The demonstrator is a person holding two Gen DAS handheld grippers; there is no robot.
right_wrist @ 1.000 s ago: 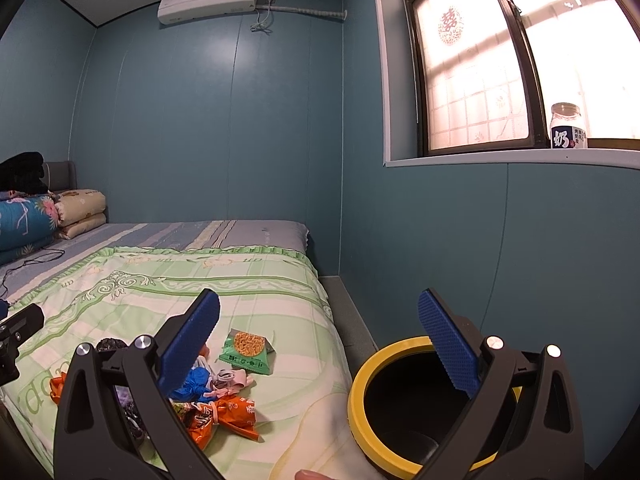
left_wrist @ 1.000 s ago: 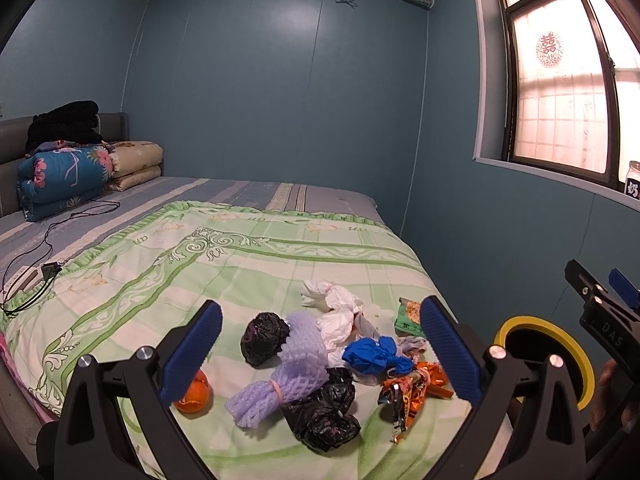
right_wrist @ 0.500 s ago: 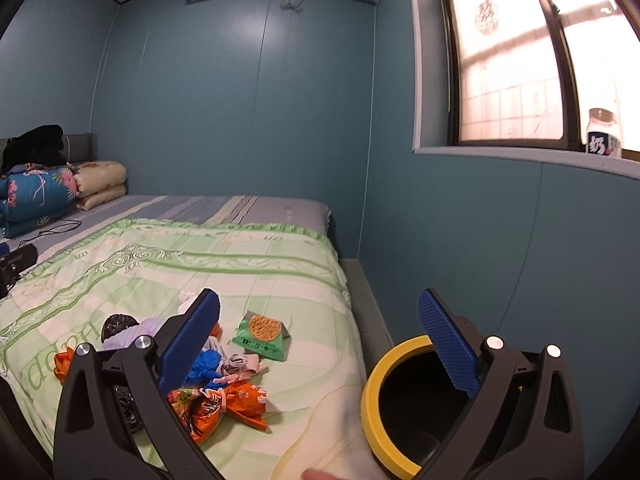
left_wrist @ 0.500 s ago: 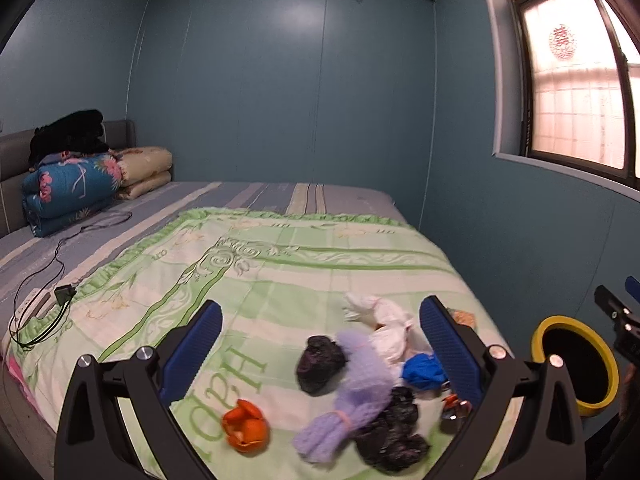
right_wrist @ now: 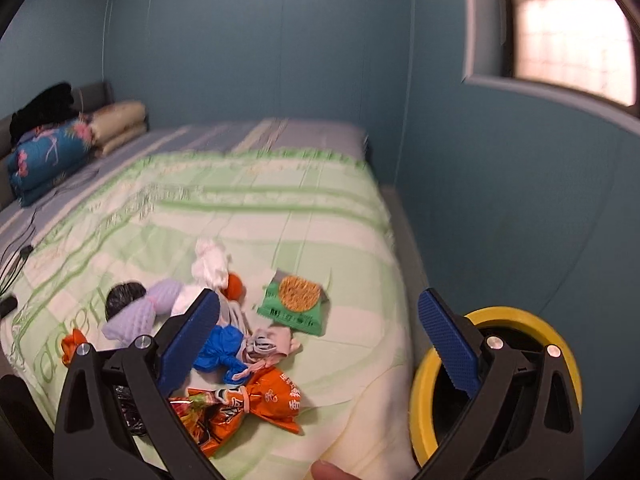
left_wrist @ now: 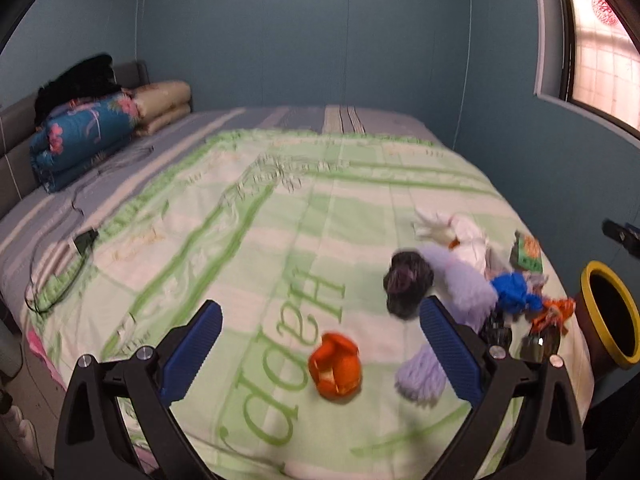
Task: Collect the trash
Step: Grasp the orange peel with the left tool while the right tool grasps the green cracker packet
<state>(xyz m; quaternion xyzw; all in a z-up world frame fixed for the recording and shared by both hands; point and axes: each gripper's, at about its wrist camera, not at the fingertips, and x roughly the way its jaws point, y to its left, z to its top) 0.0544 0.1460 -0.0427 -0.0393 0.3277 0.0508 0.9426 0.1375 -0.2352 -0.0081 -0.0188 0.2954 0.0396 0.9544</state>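
Note:
Trash lies in a heap on the green bedspread (left_wrist: 280,208): an orange peel (left_wrist: 335,366), a lilac foam net (left_wrist: 460,292), a black bag (left_wrist: 407,276), white tissue (left_wrist: 460,232), a blue wad (left_wrist: 514,292) and a green snack packet (right_wrist: 296,300). An orange wrapper (right_wrist: 256,400) lies nearest in the right wrist view. My left gripper (left_wrist: 320,348) hangs open above the peel. My right gripper (right_wrist: 320,332) is open too, between the heap and a yellow-rimmed bin (right_wrist: 520,320) beside the bed.
Folded quilts (left_wrist: 84,136) and dark clothing are stacked at the head of the bed. A black cable with a charger (left_wrist: 82,240) lies along the left edge. Blue walls and a window (left_wrist: 600,52) close the right side. A fingertip (right_wrist: 332,470) shows at the bottom.
Both views have tilted down and swung left. The trash heap sits further right in the left wrist view, and the peel is now between the left fingers. Both grippers stay open.

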